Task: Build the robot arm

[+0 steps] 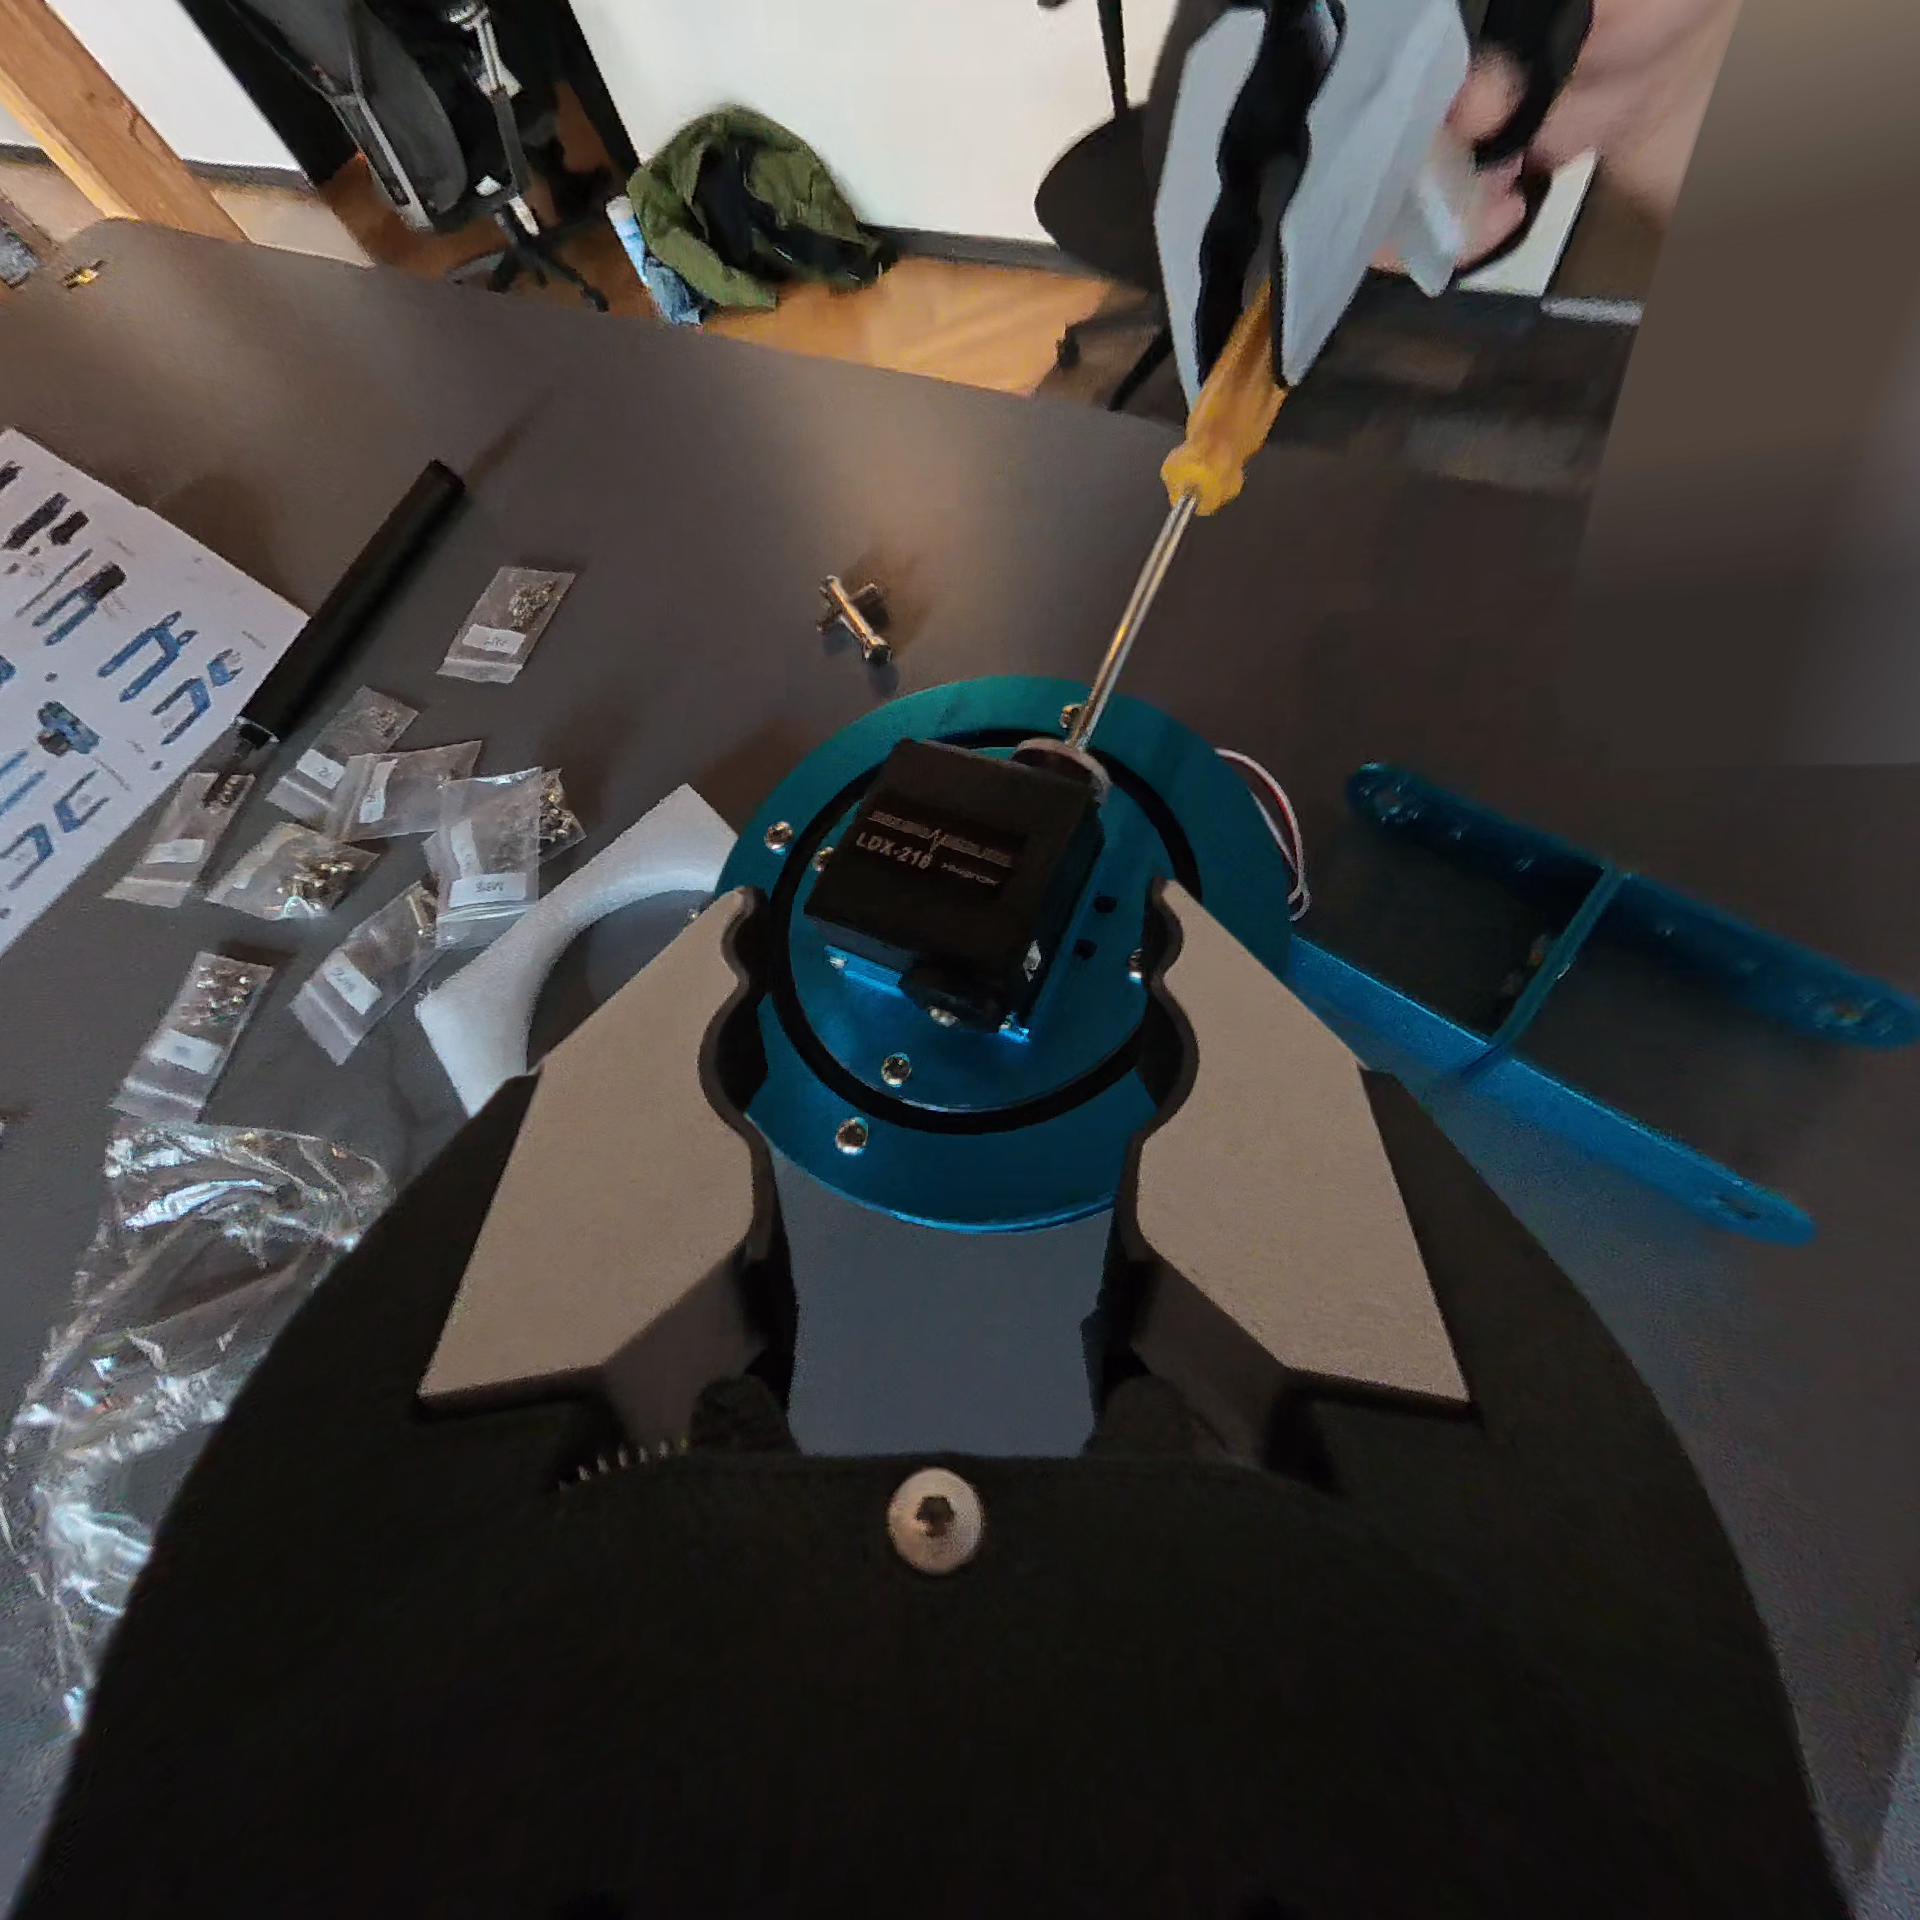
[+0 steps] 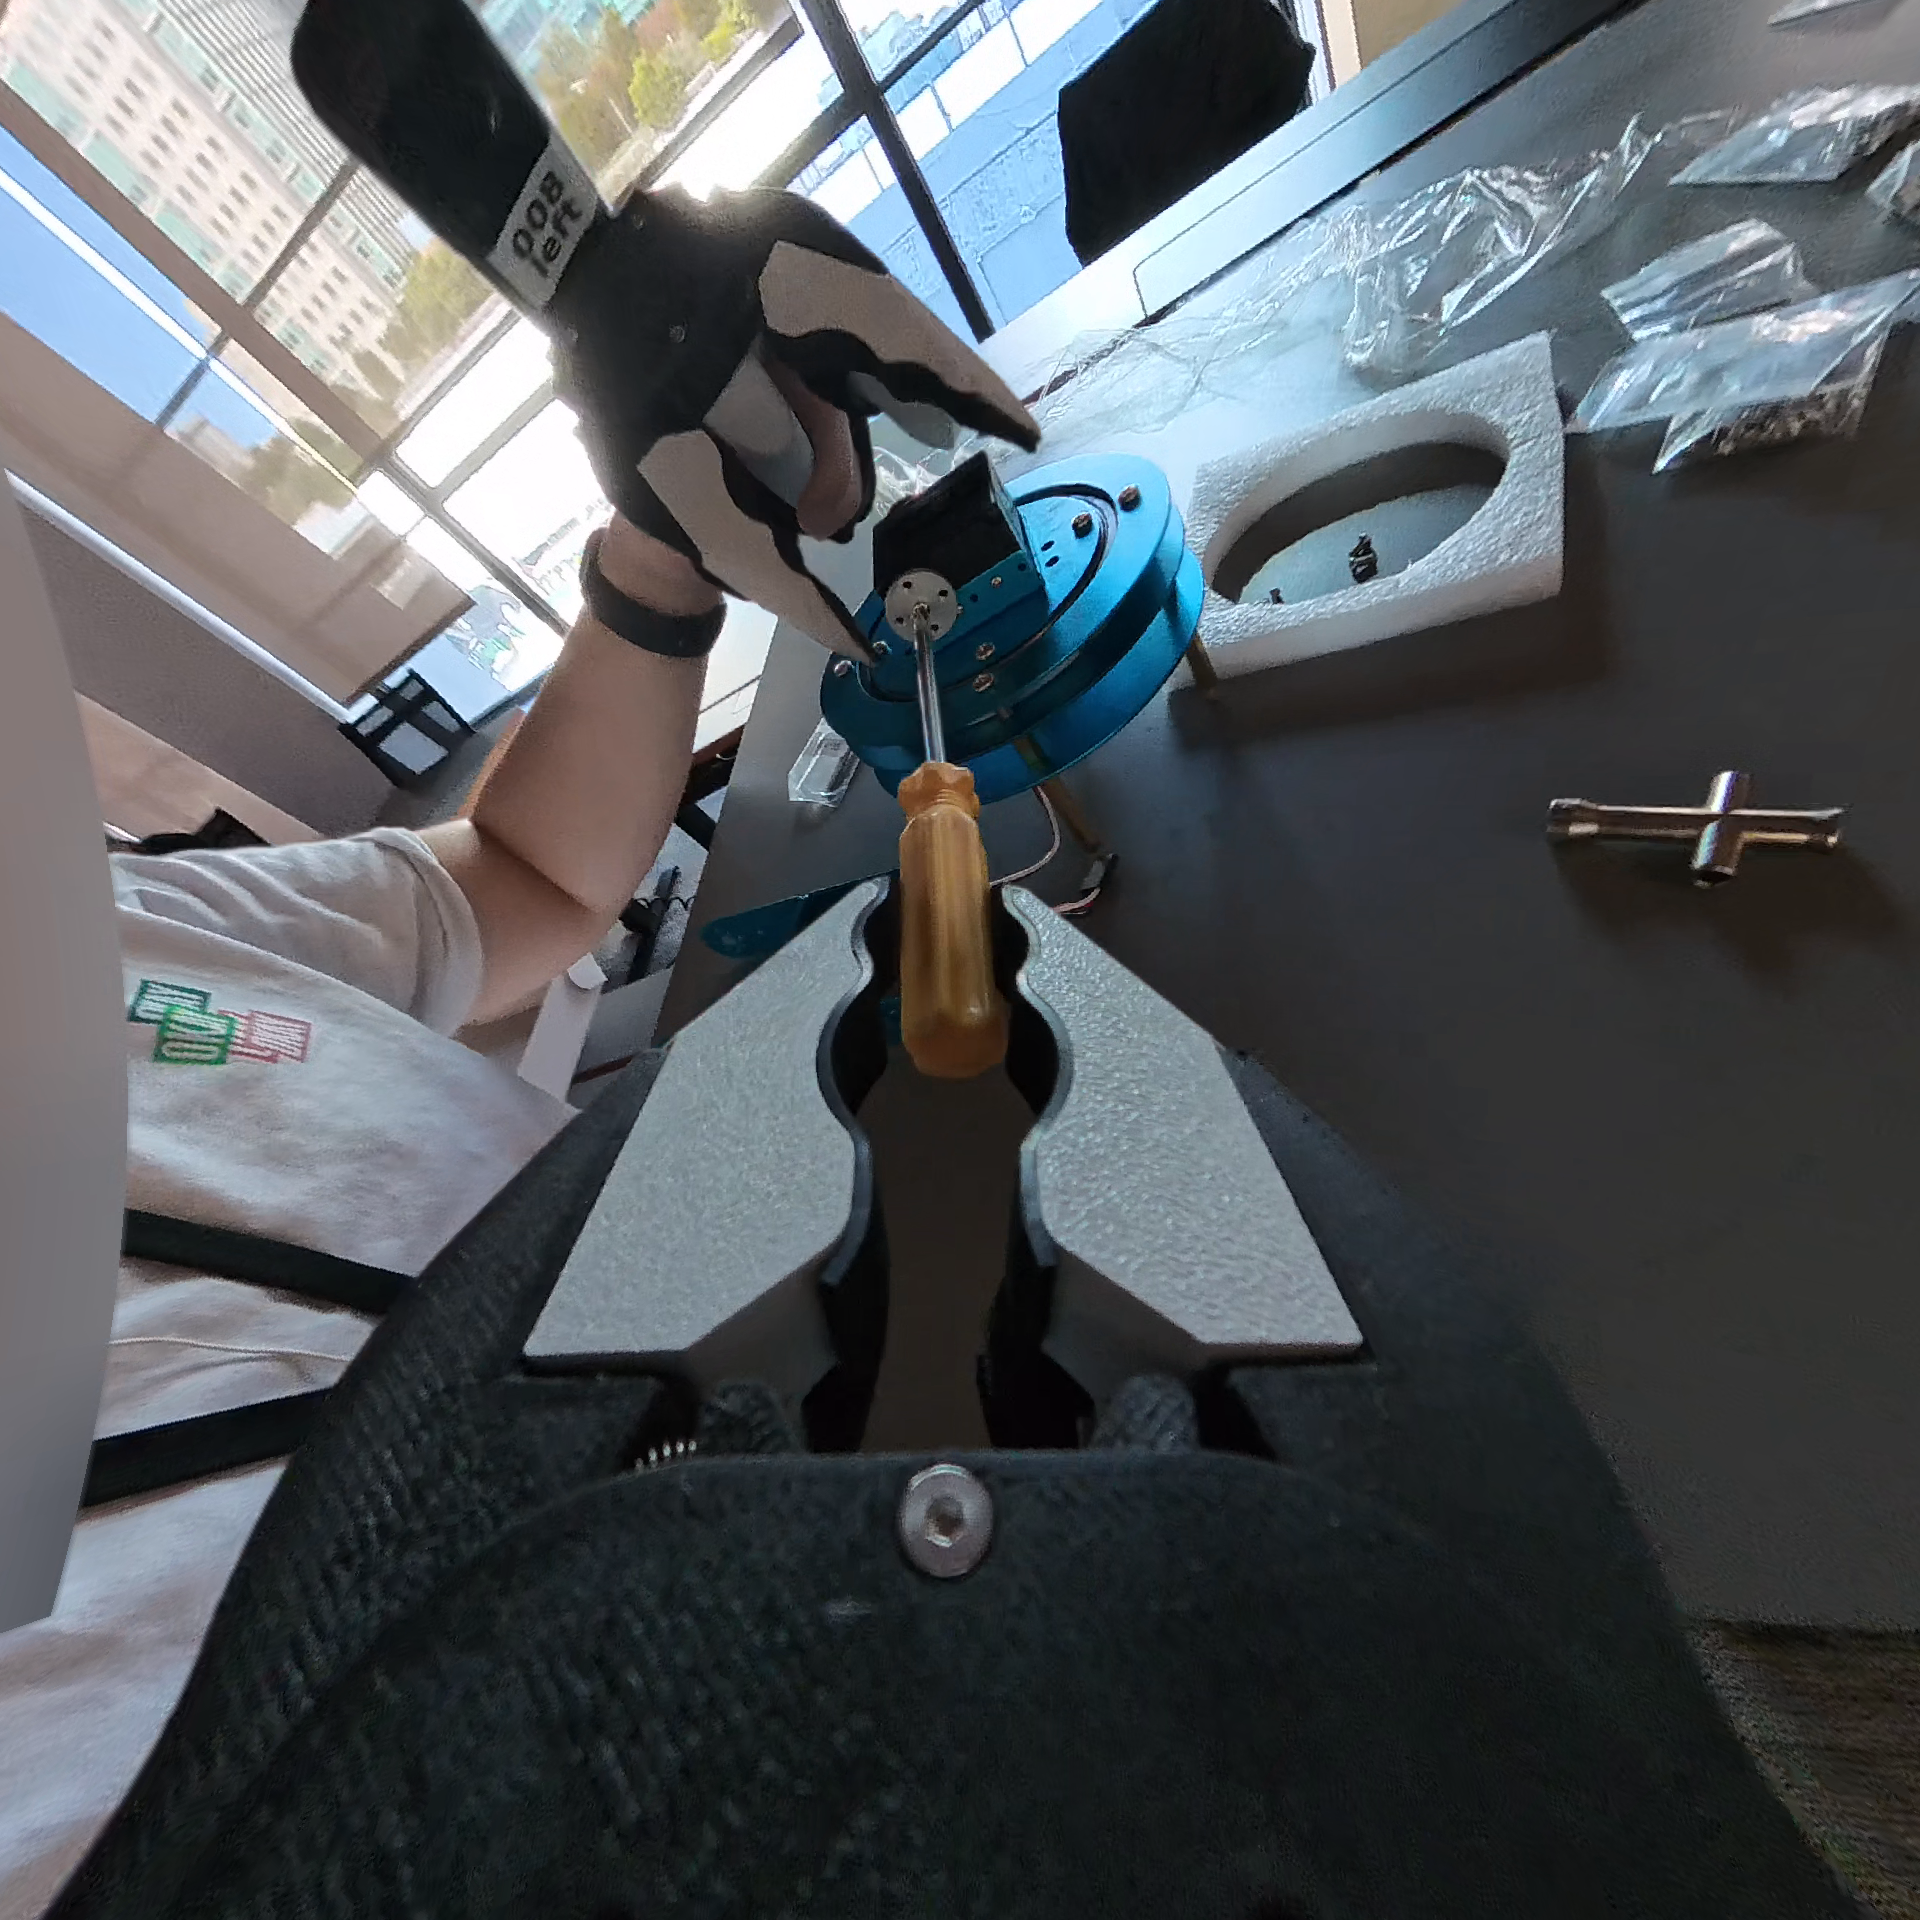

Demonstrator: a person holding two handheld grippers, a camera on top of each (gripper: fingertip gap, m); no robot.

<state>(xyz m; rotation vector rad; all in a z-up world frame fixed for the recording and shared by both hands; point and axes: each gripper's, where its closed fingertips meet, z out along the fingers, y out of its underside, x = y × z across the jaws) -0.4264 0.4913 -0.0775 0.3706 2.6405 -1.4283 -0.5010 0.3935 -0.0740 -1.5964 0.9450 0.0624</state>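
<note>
Your right tongs (image 2: 940, 935) are clamped on the yellow screwdriver (image 2: 948, 935) handle, tip seated in the silver servo horn (image 2: 921, 601). Your left tongs (image 1: 951, 935) stand spread around the black servo (image 1: 940, 873) on the blue round base (image 1: 935, 1174), steadying it on the worktop (image 1: 675, 499). The servo bears a label with white lettering; the left tongs carry a small tag; a printed sheet (image 1: 94, 665) lies nearby.

- Your screwdriver (image 2: 948, 935) has a glossy amber plastic handle and polished metal shaft.
- The round base (image 1: 966, 1164) at your twelve o'clock is satin blue metal.
- At two o'clock, the foam block (image 2: 1382, 582) looks matt white.
</note>
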